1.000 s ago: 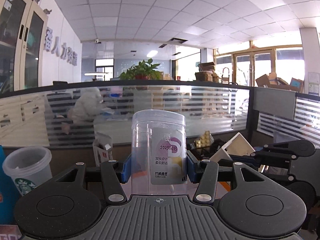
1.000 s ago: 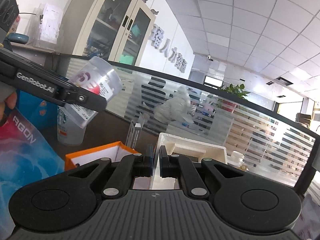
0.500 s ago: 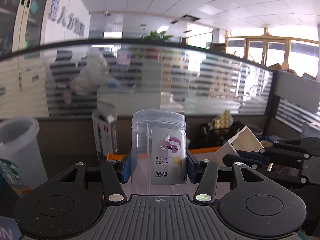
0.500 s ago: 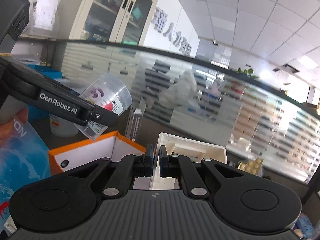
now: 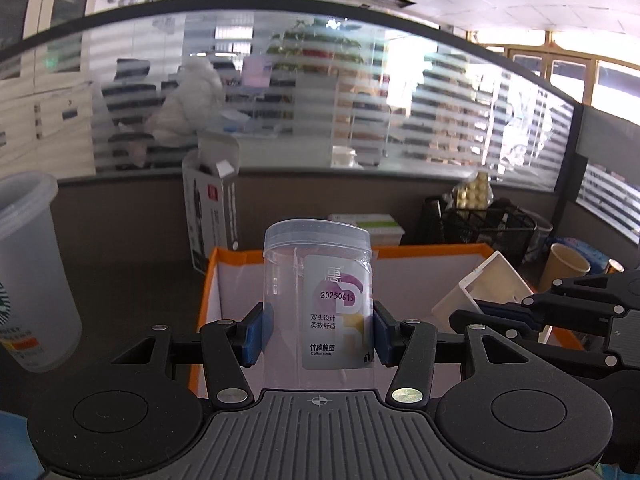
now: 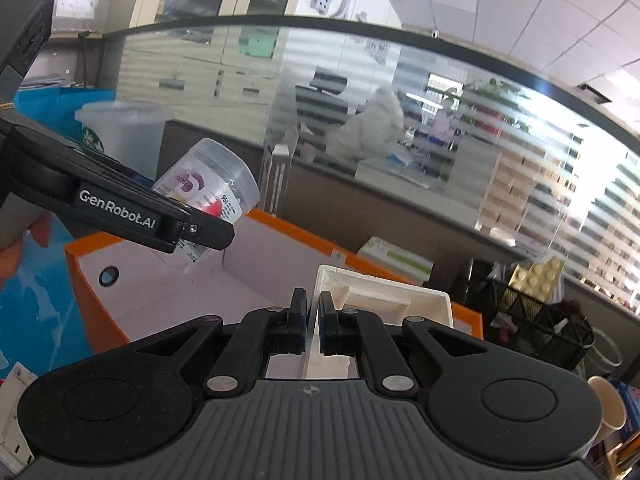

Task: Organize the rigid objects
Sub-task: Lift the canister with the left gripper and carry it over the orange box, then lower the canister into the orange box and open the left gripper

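My left gripper (image 5: 318, 332) is shut on a clear plastic cotton-swab jar (image 5: 318, 300) with a purple and white label, held upright above the near edge of an orange-rimmed white box (image 5: 420, 254). The jar also shows in the right wrist view (image 6: 212, 192), tilted, over the box (image 6: 168, 268). My right gripper (image 6: 313, 324) is shut on the wall of a white rectangular plastic tray (image 6: 384, 296), held over the right side of the box. The tray and right gripper show in the left wrist view (image 5: 486, 292).
A frosted Starbucks cup (image 5: 28, 272) stands left of the box. A black and white carton (image 5: 212, 204) stands behind it. A black mesh organiser (image 5: 484, 224) and a paper cup (image 5: 564, 268) are at right. A blue bag (image 6: 36, 312) lies left.
Both grippers have tilted down and moved forward with the jar and the tray; the orange box has come into fuller view beneath them.
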`<state>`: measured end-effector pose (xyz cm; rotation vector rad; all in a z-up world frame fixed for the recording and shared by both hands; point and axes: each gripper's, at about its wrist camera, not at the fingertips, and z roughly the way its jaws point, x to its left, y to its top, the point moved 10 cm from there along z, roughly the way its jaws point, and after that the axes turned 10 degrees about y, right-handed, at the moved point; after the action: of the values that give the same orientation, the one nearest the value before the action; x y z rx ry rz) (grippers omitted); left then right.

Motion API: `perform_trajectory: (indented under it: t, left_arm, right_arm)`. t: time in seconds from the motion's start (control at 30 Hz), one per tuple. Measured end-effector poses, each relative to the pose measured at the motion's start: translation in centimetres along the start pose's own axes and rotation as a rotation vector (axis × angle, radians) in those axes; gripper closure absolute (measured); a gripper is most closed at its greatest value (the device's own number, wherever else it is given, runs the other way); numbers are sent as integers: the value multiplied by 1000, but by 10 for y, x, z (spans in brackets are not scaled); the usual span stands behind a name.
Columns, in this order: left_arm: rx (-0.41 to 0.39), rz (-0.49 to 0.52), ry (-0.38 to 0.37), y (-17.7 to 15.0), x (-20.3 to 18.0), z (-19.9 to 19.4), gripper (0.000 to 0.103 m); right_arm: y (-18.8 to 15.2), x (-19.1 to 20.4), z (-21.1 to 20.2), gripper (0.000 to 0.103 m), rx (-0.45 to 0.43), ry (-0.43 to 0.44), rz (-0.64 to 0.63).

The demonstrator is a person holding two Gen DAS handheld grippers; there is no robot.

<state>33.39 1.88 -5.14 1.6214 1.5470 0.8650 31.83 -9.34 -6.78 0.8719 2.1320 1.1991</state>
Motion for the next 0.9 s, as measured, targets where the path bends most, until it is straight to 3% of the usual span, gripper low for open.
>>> perform_trajectory:
  t: [0.67,0.9]
  left_arm:
    - [77,46,8,-24,-4,26,52]
    - [116,122,3,-31,-16,30,52]
  right_arm:
    - [-20,-2,24,98,95,16,11]
    - [-23,-4,28,98,122,49,59]
